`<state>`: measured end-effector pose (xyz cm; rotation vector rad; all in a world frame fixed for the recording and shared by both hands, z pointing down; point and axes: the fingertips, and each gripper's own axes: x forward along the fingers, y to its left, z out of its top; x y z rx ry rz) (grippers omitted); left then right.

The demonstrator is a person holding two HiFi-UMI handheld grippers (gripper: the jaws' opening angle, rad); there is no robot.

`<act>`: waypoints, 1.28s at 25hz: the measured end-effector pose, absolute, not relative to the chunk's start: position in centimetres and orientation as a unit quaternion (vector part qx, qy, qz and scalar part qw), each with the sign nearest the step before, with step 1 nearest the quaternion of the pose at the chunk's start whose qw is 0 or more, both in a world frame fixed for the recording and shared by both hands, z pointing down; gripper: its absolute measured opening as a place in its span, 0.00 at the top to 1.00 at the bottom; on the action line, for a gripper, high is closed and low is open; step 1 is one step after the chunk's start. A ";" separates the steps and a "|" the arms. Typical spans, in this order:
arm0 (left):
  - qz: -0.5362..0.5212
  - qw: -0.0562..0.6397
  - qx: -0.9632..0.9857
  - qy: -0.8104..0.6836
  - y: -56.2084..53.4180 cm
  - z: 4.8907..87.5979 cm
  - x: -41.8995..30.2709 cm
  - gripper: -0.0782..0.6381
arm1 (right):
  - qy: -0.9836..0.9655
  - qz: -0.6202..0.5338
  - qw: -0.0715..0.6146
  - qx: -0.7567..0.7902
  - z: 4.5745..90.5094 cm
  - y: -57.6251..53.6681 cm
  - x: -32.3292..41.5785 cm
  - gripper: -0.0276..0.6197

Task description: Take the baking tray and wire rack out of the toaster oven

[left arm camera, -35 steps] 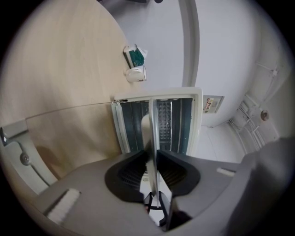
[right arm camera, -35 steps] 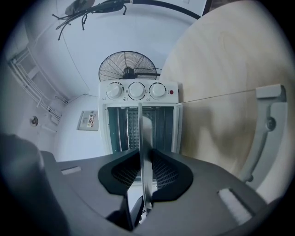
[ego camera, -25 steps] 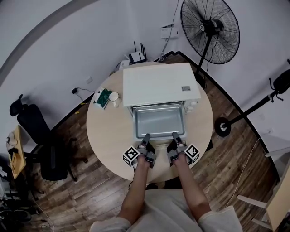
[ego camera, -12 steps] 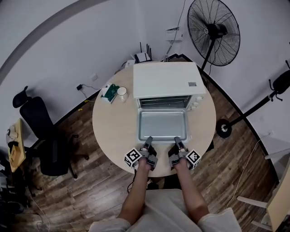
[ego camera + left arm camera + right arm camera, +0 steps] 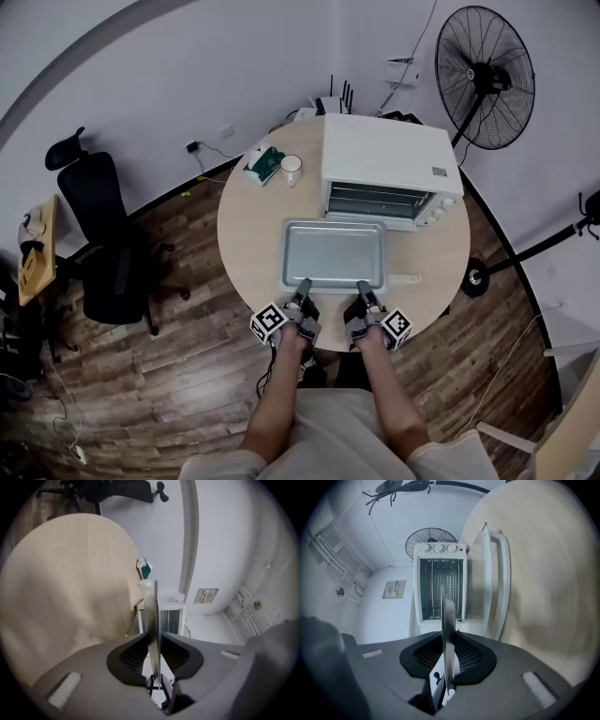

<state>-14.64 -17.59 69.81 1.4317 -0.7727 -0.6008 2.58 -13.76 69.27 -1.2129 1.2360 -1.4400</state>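
Left claw (image 5: 304, 283) and right claw (image 5: 362, 284) each clamp near rim of tray (image 5: 334, 255); tray ahead, clear of oven (image 5: 384, 164) beyond. Next: lower it level onto table (image 5: 248, 246), release both.

Soft, even indoor light, with heavy fisheye bending in every view.
From the head view the pale walls and wood floor curve toward the edges, shadows are faint, and the baking tray (image 5: 334, 255) has a dull sheen without glare. Both gripper views sit inside black round vignettes. The table (image 5: 70, 588) top smears into blur, and the left gripper (image 5: 157, 648) and right gripper (image 5: 447, 653) look soft close to the lens. The far toaster oven (image 5: 439, 585) is fairly sharp.
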 end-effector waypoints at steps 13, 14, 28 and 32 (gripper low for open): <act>-0.340 0.616 0.565 -0.431 -14.5 71.7 -31.2 0.70 | 0.555 -0.644 0.329 -0.410 71.1 -15.8 -13.7 0.85; -0.344 0.614 0.559 -0.439 -14.1 72.1 -32.3 0.70 | 0.555 -0.651 0.317 -0.409 71.3 -15.7 -14.7 0.85; -0.359 0.625 0.503 -0.476 -11.0 76.8 -38.2 0.70 | 0.553 -0.690 0.243 -0.398 75.5 -14.8 -20.9 0.85; -0.363 0.633 0.491 -0.475 -11.0 77.5 -38.0 0.70 | 0.553 -0.693 0.225 -0.404 76.0 -14.9 -20.8 0.84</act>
